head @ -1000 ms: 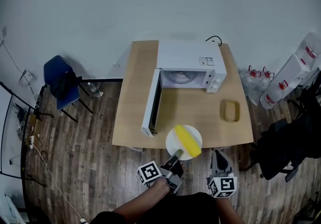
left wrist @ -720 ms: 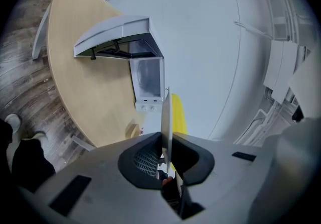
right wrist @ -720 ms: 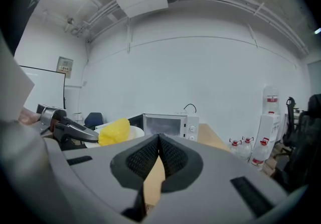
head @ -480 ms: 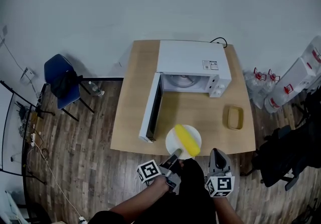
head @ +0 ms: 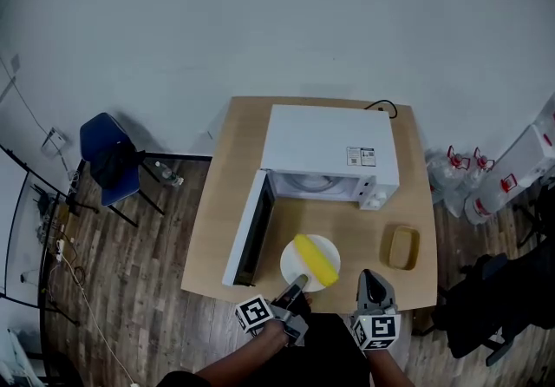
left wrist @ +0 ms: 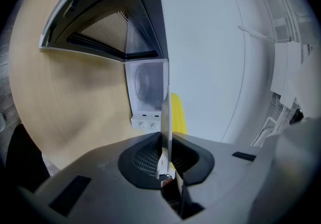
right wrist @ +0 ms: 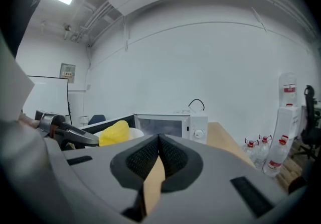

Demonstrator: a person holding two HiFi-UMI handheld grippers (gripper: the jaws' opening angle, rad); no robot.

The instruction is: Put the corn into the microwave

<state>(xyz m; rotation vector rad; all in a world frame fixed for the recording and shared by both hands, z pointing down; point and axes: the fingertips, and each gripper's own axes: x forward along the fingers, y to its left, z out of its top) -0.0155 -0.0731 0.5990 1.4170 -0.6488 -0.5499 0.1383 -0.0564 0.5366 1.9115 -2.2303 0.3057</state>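
Observation:
A yellow corn cob (head: 316,259) lies on a white plate (head: 295,259) above the near part of the wooden table (head: 217,203). My left gripper (head: 297,283) is shut on the plate's near rim. In the left gripper view the plate (left wrist: 166,117) shows edge-on between the jaws of my left gripper (left wrist: 164,163), with the corn (left wrist: 179,112) behind it. The white microwave (head: 329,151) stands beyond, its door (head: 247,233) swung open to the left. My right gripper (head: 368,279) is shut and empty, to the right of the plate. In the right gripper view, the right gripper (right wrist: 159,140) faces the corn (right wrist: 114,132) and the microwave (right wrist: 168,125).
A tan tray (head: 401,246) sits on the table's right side. A blue chair (head: 108,151) stands left of the table, water bottles (head: 468,186) and a dark chair (head: 503,298) to the right. The open door juts toward the table's near left edge.
Both grippers have moved forward over the table's near edge. The plate with the corn has gone with the left gripper, closer to the microwave's opening.

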